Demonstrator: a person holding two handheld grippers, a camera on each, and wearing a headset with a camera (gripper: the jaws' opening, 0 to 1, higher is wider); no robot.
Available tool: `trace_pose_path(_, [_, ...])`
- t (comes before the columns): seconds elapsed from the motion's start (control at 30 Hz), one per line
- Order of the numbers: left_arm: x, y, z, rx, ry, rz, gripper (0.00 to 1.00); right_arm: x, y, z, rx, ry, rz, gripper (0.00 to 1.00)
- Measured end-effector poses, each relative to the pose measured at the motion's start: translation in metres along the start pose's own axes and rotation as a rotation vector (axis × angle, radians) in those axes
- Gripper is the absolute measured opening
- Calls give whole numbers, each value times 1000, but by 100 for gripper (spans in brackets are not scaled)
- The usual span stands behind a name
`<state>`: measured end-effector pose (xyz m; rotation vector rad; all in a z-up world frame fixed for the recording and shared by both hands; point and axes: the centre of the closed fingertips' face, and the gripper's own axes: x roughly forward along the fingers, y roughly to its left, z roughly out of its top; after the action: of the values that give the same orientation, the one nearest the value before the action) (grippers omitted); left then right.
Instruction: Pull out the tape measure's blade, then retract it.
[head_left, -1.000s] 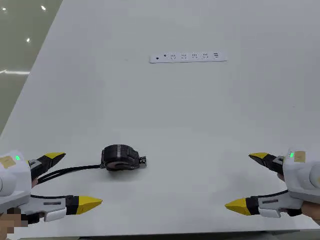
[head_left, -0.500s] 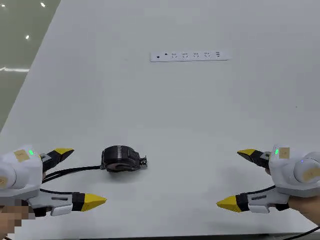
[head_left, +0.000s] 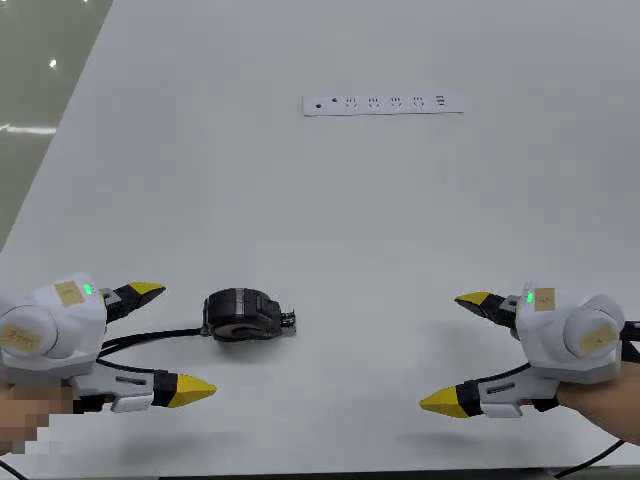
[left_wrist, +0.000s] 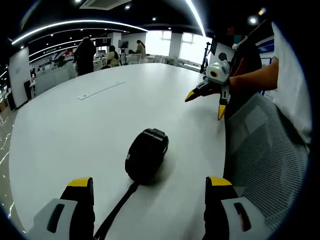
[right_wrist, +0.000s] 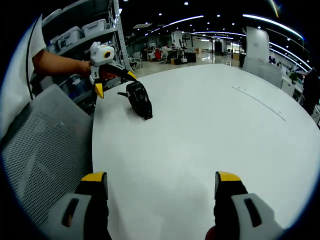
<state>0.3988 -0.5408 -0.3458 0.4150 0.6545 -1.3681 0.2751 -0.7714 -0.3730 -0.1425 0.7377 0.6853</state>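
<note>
Loads of bare white table (head_left: 380, 200) through the middle and right of the head view. Bounded by the near edge along the bottom and a left edge slanting to the upper left, green floor (head_left: 40, 90) beyond it. Up top, just right of centre, a white power strip (head_left: 383, 103), well apart from everything else.

Lower left, lying on its side: the black tape measure (head_left: 240, 315), blade retracted, hook at the case's right end, black strap (head_left: 150, 338) trailing off left.

Left gripper (head_left: 186, 339) at the lower left, held level, yellow tips spread wide and pointing right, near the case but not touching it, strap running between the jaws.

Right gripper (head_left: 440, 350) at the lower right, mirrored, tips pointing left, likewise gaping on nothing, well apart from the tape measure.

Against a second ago: both pushed in from the frame edges toward the centre, the left one now nearer the case. Tape measure in the same spot on the table.
</note>
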Motion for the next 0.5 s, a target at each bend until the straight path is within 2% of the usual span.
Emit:
trace_pose_path(0.2, [9, 1, -3, 21, 24, -32, 88, 8, 1, 3, -20, 6, 21, 89])
trace_pose_path(0.5, [21, 5, -4, 45, 42, -59, 82, 19, 3, 6, -30, 9, 49, 88])
